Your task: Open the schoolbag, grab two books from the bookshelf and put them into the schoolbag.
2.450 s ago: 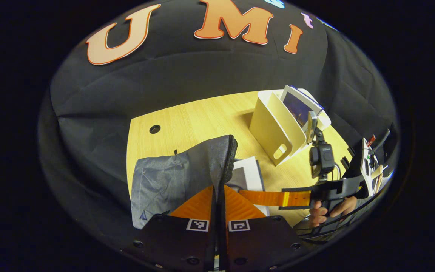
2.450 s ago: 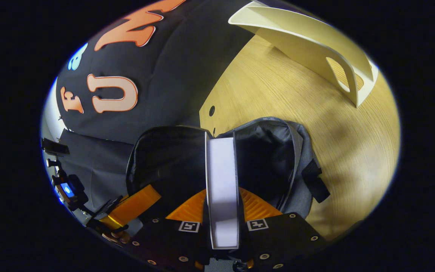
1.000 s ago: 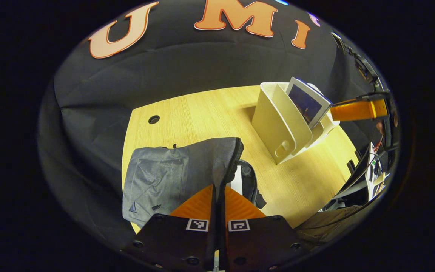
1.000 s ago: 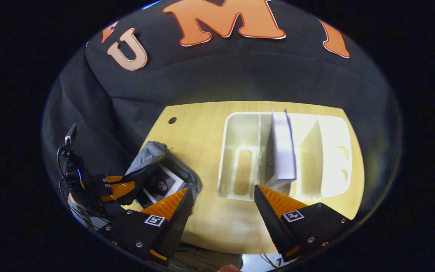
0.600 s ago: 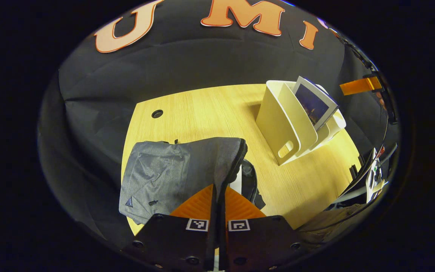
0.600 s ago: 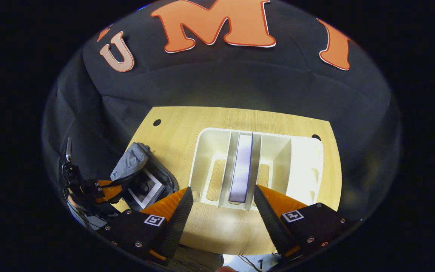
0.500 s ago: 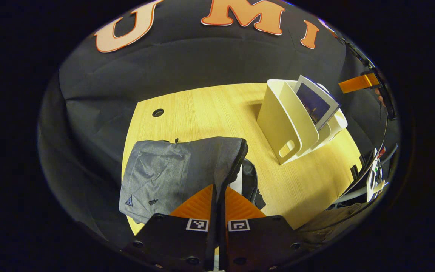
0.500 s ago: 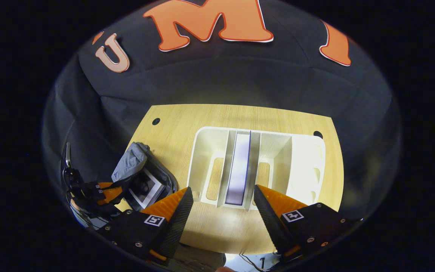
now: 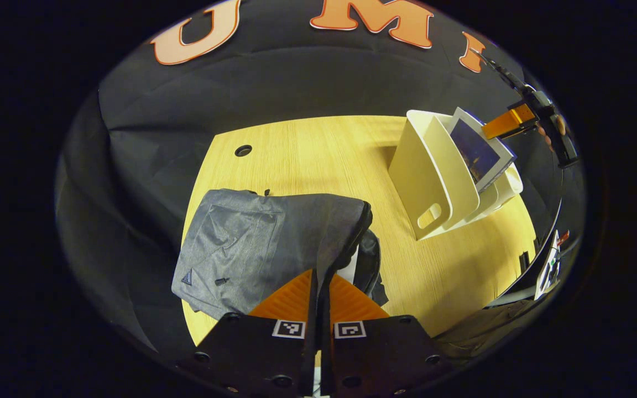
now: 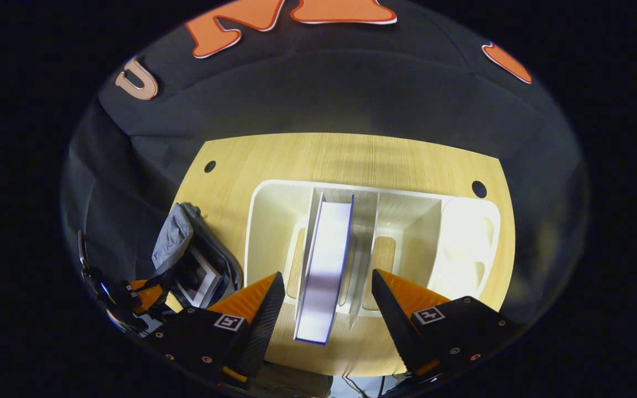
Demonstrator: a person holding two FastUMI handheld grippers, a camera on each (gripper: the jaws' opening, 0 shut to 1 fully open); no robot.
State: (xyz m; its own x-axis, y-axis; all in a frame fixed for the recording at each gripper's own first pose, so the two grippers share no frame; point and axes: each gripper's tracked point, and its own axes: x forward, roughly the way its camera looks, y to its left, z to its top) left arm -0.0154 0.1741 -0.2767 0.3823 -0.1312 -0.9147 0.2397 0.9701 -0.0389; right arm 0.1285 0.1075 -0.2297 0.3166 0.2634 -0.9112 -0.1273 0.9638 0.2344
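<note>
— While the left gripper (image 9: 318, 287) pinches the schoolbag (image 9: 263, 243) flap, fingers clenched on the fabric, is that the second book?
— Looks so; one book (image 10: 199, 279) lies inside the bag. The right gripper (image 10: 327, 301) hangs over the bookshelf (image 10: 274, 221), fingers spread wide, empty, straddling the upright book (image 10: 324, 260). Next I'd guess it lowers and closes.

Pale wood-grain surface (image 9: 318, 160) with a round cable hole (image 9: 243, 150) near its far left corner, carrying a grey schoolbag (image 9: 263, 243) lying flat at the near left and, well apart to its right, a cream divided bookshelf (image 10: 280, 221) standing with one book (image 10: 324, 265) upright in it
</note>
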